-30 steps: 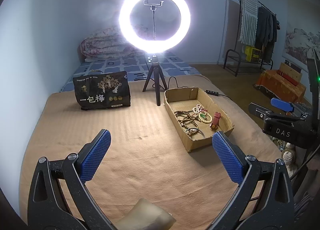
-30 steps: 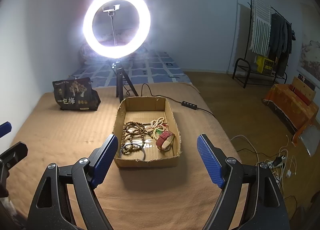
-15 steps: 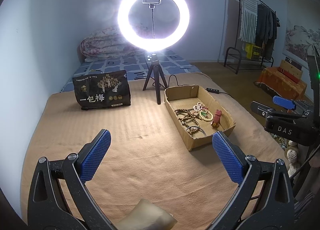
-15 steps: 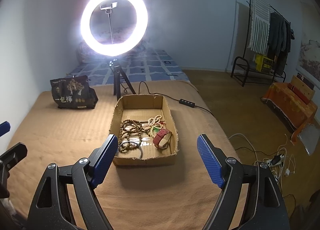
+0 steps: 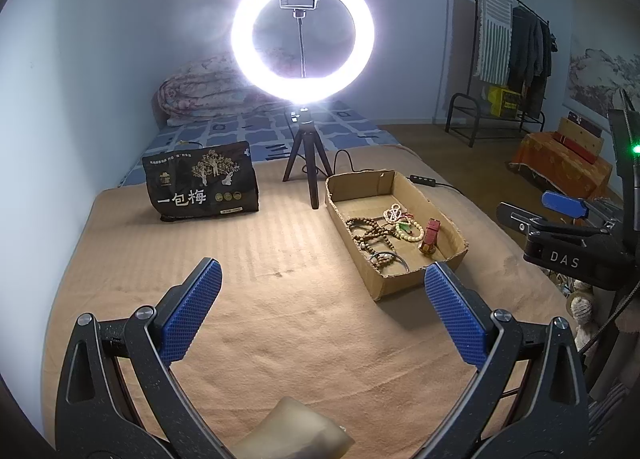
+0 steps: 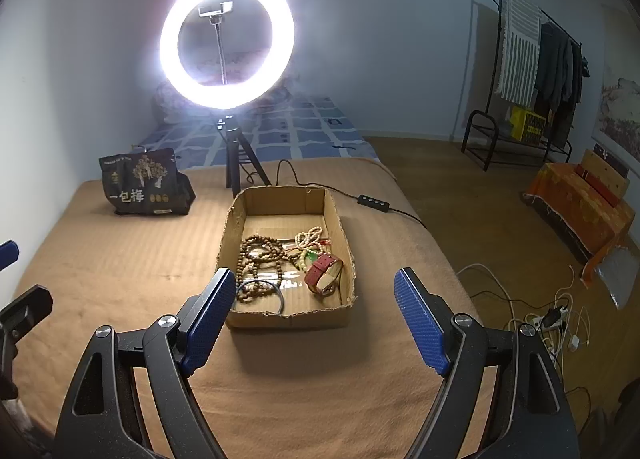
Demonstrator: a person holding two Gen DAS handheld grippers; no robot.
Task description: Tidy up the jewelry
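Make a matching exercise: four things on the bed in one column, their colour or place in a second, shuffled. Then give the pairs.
1. snack bag
2. watch strap
3. ring light
4. wooden beads

A. red, right side of the cardboard box
B. brown, left side of the box
C. black, left of the tripod
D. glowing white, behind the box

Pairs: 1-C, 2-A, 3-D, 4-B

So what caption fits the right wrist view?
Open right gripper facing a cardboard box of bead strings on a bed, ring light behind.
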